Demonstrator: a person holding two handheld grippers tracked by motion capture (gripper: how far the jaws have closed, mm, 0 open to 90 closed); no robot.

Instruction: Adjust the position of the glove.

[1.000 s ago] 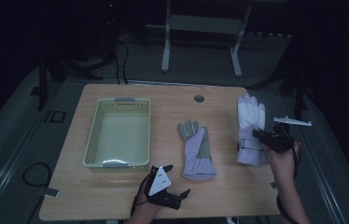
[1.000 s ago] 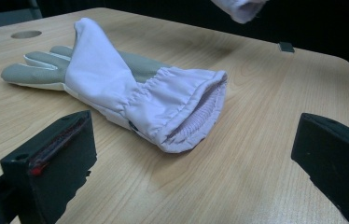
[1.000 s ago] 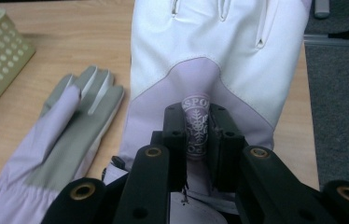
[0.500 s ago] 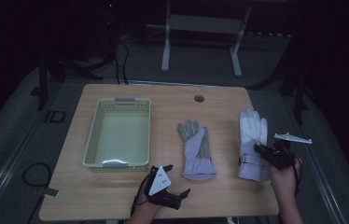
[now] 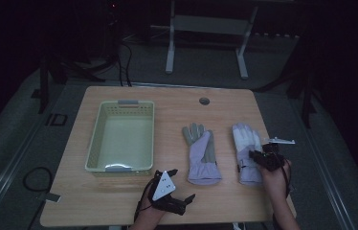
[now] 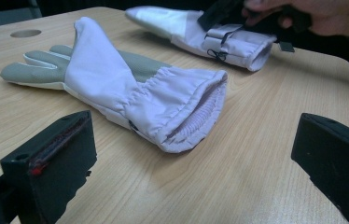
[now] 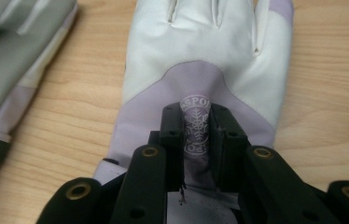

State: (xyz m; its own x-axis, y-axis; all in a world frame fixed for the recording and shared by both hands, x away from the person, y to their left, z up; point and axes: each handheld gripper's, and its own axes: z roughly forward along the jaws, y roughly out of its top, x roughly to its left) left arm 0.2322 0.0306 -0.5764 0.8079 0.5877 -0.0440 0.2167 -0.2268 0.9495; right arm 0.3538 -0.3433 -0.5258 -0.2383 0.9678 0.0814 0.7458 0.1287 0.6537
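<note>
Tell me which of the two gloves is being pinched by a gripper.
The right-hand glove, white with a snowflake logo: the right gripper pinches its fabric. The grey-palmed glove lies untouched.

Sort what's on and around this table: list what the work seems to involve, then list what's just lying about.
Likely in play:
- right glove, pinched in the right gripper
- left glove, lying apart from it in front of the open left gripper
- basket, probably the destination

Just lying about:
- table's round hole
- metal stand behind
- floor cables
</note>
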